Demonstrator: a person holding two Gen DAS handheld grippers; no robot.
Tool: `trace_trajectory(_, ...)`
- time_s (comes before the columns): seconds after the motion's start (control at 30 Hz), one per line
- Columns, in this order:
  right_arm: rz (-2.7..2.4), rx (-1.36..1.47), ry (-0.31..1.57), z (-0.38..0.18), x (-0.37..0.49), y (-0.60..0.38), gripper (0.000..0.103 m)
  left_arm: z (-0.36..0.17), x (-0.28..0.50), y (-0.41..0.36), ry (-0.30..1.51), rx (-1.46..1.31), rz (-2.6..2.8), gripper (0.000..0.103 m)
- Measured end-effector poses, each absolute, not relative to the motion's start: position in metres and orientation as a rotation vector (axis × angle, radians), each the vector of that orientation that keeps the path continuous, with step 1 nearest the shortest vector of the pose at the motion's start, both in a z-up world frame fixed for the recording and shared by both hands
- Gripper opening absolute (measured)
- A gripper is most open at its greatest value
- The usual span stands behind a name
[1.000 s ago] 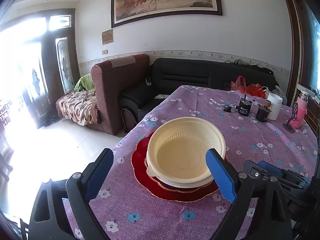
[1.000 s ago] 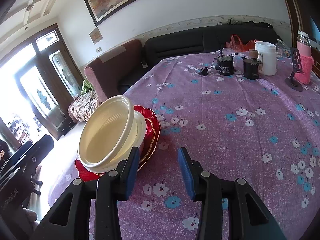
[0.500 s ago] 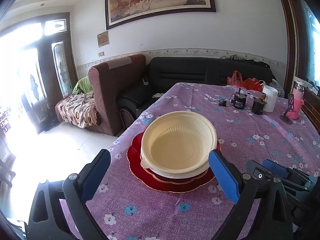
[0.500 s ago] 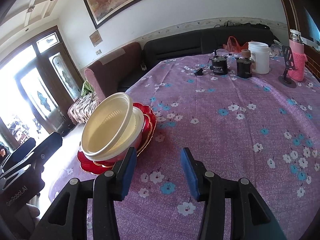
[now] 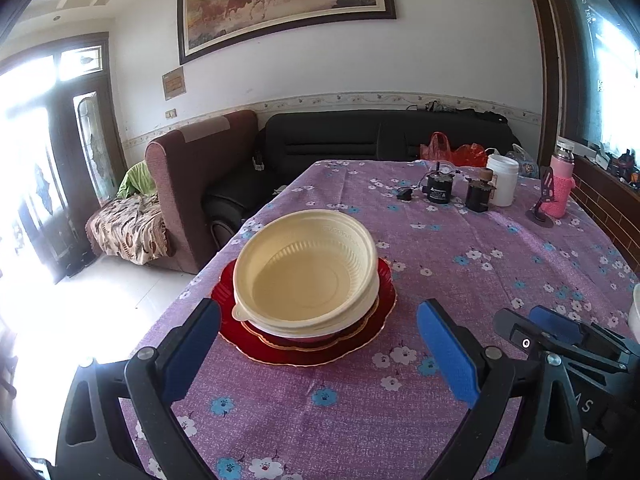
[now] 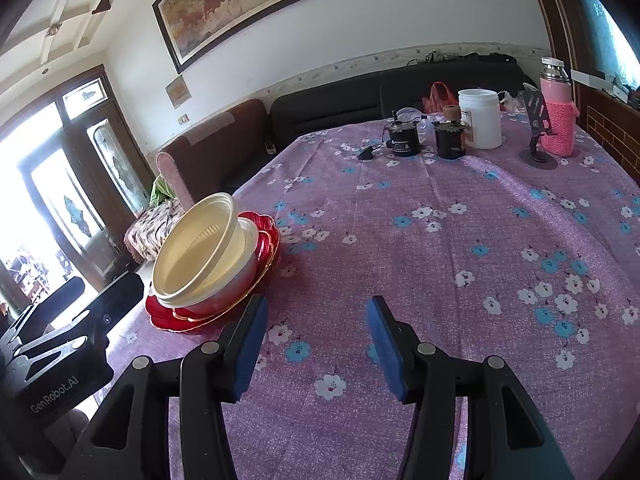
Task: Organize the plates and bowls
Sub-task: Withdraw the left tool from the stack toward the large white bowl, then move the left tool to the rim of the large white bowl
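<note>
A cream plastic bowl sits nested in another pale bowl on stacked red plates near the left edge of the purple flowered table. The stack also shows in the right wrist view, with the bowl on the red plates at left. My left gripper is open and empty, a little short of the stack and above the cloth. My right gripper is open and empty, to the right of the stack over bare cloth.
At the table's far end stand a white jar, two small black devices, a phone stand and a pink bottle. Sofas lie beyond. The table's left edge drops to the floor.
Both grippers have drawn back from the bowl and plate stack, which now looks smaller and farther. The stack itself has not moved.
</note>
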State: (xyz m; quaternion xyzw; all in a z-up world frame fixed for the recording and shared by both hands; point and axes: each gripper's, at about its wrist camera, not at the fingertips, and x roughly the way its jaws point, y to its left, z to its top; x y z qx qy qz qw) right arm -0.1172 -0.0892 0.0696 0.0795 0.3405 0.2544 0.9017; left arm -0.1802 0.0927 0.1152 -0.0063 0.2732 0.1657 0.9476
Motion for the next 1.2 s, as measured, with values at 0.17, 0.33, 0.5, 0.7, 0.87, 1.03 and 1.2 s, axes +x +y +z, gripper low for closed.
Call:
trace_trajectory(0.17,0.499,0.177,0.695,0.071,-0.124,-0.107,0.058,0.117,-0.181,0.081,0.565,-0.009,0.29,0.099)
trace_trajectory(0.33,0.468,0.183,0.683,0.074,-0.129,-0.125,0.059,0.119,-0.179,0.064,0.574,0.008,0.227,0.099)
trace_trajectory(0.5,0.426,0.184,0.665,0.076,-0.138,-0.146,0.06,0.125,-0.175,0.044,0.57,0.033,0.16,0.099)
trace_trajectory(0.7,0.353,0.173,0.643,0.078,-0.148,-0.182,0.063,0.137,-0.165,0.015,0.571,0.044,0.054,0.098)
trace_trajectory(0.87,0.248,0.17,0.624,0.078,-0.16,-0.225,0.064,0.148,-0.155,-0.017,0.551,0.061,-0.02,0.098)
trace_trajectory(1.03,0.137,0.204,0.631,0.074,-0.164,-0.276,0.065,0.153,-0.143,-0.058,0.541,0.1,-0.104,0.098)
trace_trajectory(1.2,0.033,0.238,0.636,0.07,-0.174,-0.323,0.065,0.153,-0.131,-0.105,0.551,0.141,-0.204,0.098)
